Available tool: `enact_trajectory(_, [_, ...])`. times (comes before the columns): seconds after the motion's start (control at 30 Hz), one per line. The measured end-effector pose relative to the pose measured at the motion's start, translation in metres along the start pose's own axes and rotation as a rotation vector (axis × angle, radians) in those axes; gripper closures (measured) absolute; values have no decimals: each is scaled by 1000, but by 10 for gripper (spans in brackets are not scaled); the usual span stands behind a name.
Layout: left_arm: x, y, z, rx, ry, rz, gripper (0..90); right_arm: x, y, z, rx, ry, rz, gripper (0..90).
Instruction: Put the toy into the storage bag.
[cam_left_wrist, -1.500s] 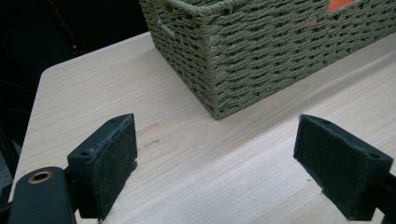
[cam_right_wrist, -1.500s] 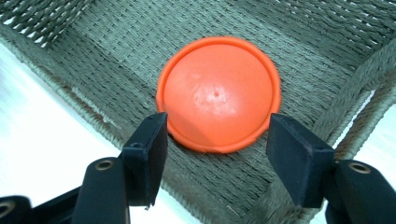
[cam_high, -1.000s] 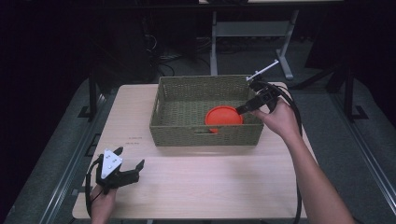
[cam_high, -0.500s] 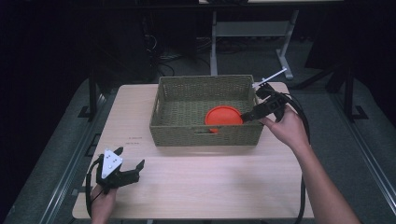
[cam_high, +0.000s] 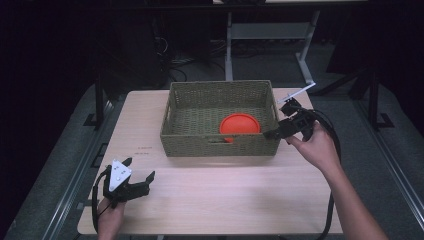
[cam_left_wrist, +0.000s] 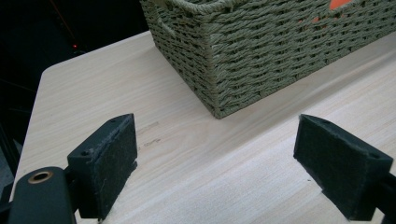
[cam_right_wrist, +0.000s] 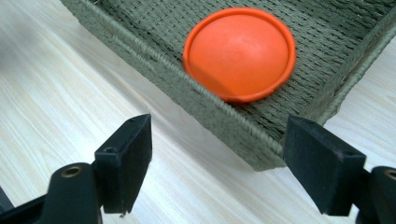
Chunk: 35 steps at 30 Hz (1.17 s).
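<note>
An orange disc lies inside the woven basket at its near right, on the far half of the bench. The right tongs hover at the basket's near right corner, jaws apart and empty. The left tongs sit low at the bench's near left corner, jaws also apart and empty.

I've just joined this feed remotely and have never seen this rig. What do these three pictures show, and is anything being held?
No robot here: a person holds a two-jaw tool in each hand. The high view looks down on the pale wooden table. On it stands a green woven basket with a round orange plastic lid inside. The left gripper sits near the table's front left corner; the right gripper is beside the basket's right front corner. The other two pictures look along each gripper's black jaws. Both are open and hold nothing.
</note>
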<state>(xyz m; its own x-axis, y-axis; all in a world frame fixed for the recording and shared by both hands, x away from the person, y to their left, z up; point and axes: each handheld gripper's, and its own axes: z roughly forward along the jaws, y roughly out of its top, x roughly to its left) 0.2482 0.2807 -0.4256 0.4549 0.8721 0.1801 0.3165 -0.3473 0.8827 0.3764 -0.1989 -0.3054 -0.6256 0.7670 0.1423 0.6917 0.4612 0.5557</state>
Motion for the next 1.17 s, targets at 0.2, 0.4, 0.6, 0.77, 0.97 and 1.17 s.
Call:
enact_trajectory(0.2, [0, 0, 0, 0, -1, 1, 128, 5, -14, -2, -15, 13, -7, 238])
enact_trajectory(0.4, [0, 0, 0, -2, 1, -2, 128, 7, -31, -3, -28, 11, -9, 239])
enact_trajectory(0.6, [0, 0, -1, 1, 2, 5, 128, 9, -50, -2, -35, -5, -19, 239])
enact_trajectory(0.77, [0, -1, -2, -3, 5, 0, 128, 8, -70, 0, -50, -2, -13, 239])
enact_trajectory(0.97, [0, -1, -2, -8, 5, -6, 128, 5, -101, 3, -91, -3, -2, 228])
enact_trajectory(1.17, [-2, 0, -1, -15, 5, -7, 128, 9, -137, 1, -176, -8, -9, 193])
